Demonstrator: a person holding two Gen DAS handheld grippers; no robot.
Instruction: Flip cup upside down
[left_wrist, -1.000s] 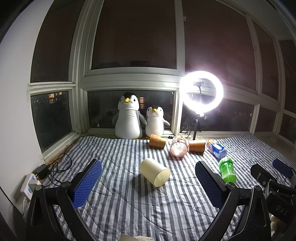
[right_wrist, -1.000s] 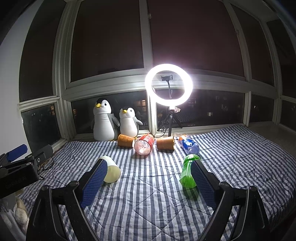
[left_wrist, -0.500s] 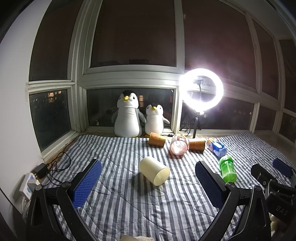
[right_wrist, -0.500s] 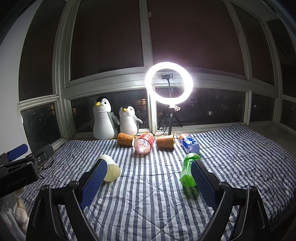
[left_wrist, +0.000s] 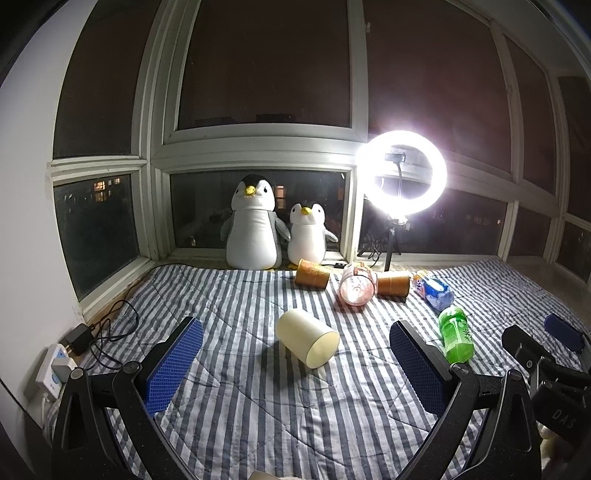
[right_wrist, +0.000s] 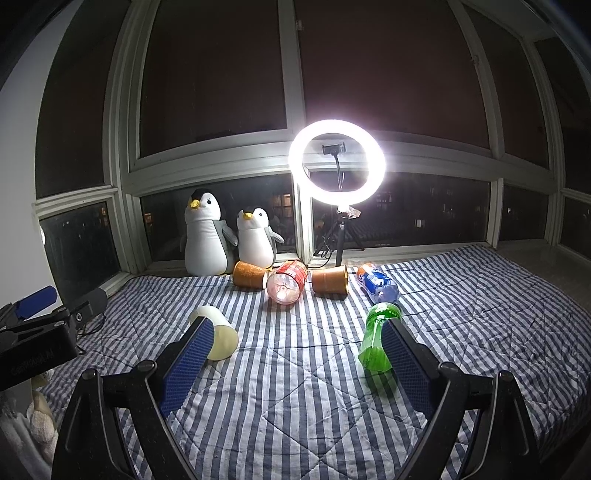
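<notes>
A cream cup (left_wrist: 306, 341) lies on its side on the striped blanket (left_wrist: 258, 406), mouth toward me and to the right. My left gripper (left_wrist: 295, 363) is open and empty, its blue pads either side of the cup and short of it. In the right wrist view the cup (right_wrist: 218, 338) lies at the left, partly hidden behind the left pad. My right gripper (right_wrist: 297, 363) is open and empty, to the right of the cup.
A green bottle (left_wrist: 456, 334) lies to the right of the cup. Two brown cups (left_wrist: 312, 274), a red bottle (left_wrist: 354, 290) and a blue bottle (left_wrist: 434, 290) lie at the back. Two plush penguins (left_wrist: 253, 230) and a ring light (left_wrist: 402, 173) stand at the window. A power strip (left_wrist: 55, 365) lies at the left.
Both views have shifted slightly, so the scene sits a little higher in the frames. The cup has not moved and both grippers stay open.
</notes>
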